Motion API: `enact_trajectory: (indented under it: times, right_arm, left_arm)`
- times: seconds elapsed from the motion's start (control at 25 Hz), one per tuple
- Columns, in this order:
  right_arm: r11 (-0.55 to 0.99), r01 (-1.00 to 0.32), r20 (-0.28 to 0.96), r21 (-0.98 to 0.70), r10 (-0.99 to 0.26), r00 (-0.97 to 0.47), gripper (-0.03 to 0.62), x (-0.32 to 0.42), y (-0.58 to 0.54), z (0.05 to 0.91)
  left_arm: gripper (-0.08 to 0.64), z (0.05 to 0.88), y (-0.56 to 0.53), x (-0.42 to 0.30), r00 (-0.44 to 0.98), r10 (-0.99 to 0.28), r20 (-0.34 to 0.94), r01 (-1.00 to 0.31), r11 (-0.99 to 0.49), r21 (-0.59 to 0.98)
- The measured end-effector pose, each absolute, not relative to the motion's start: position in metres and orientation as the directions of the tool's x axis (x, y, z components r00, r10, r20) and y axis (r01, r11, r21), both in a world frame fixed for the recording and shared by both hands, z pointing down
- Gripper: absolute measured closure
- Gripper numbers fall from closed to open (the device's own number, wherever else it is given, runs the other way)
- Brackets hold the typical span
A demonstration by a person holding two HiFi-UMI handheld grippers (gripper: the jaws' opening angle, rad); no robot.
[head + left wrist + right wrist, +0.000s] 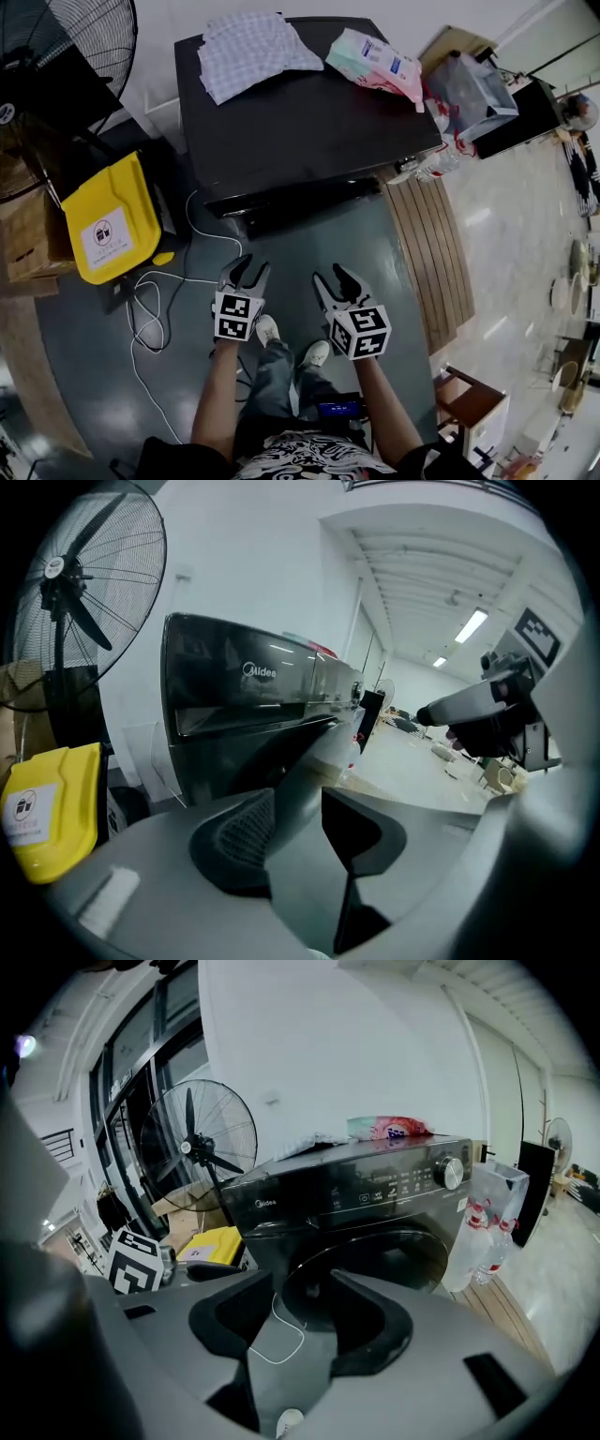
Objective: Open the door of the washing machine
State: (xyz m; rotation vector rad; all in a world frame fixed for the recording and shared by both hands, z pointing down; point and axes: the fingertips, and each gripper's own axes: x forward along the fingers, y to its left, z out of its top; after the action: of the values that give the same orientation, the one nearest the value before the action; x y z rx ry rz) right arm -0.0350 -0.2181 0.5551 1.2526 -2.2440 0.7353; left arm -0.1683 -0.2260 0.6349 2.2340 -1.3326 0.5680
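We hold left claw [250, 267], right claw [331, 275] apart, both empty, before glossy black washing machine [300, 122]; its round dark door [375, 1260] hidden in head view.

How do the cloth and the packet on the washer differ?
The cloth is grey-and-white checked; the packet is pink and pale green. The cloth is larger than the packet. In the head view the cloth lies back left on the washer, the packet back right. Both rest on top.

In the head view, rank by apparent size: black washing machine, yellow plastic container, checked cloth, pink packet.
1. black washing machine
2. yellow plastic container and checked cloth: too alike to rank
3. pink packet
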Motion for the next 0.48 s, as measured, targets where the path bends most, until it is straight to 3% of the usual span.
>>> enact_trajectory:
  times: [0.48]
  right_arm:
    - [0.384,-0.883,0.647,-0.270,-0.607,-0.462,0.399,-0.042,-0.243,0.603]
  left_arm:
    - [0.377,0.709,-0.280,-0.164,0.468,-0.656,0.591,-0.870,-0.458,0.180]
